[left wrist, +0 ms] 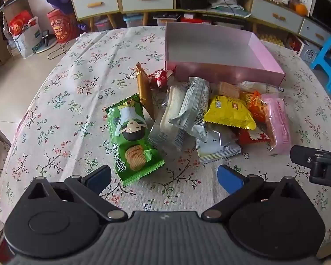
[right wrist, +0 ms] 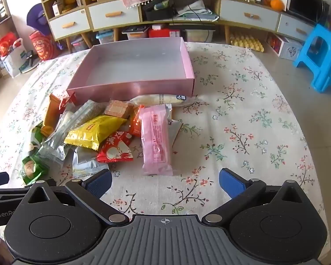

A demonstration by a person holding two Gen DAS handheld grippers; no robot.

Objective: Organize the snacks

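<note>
Left tool [left wrist: 164, 175]: jaws spread fully wide, nothing between the blue pads; it hangs over the table, tilted down, just short of the green packet.
Right tool [right wrist: 165, 180]: jaws spread fully wide, nothing held; it hangs over bare cloth, with the near end of the pink packet just beyond the gap.
Table [right wrist: 253, 132]: covered with a floral cloth.
Pink box [right wrist: 130, 88]: open-topped, shallow, interior bare; sits at the far side of the table, directly behind the snacks.
Snack pile [left wrist: 200, 114]: loose heap on the cloth, touching the box's near wall.
Green packet [left wrist: 133, 139]: lies flat at the left end of the heap, nearest the left tool.
Yellow packet [left wrist: 228, 112]: rests on top of other packets, mid-heap.
Pink packet [right wrist: 155, 141]: long and flat, at the right end of the heap, lengthwise toward the right tool.
Red packet [right wrist: 115, 149]: lies beside the pink packet, partly under the yellow one.
Gold packet [left wrist: 144, 90]: tilted on edge, behind the green packet.
Silver packets [left wrist: 190, 108]: several, overlapping, centre of the heap.
</note>
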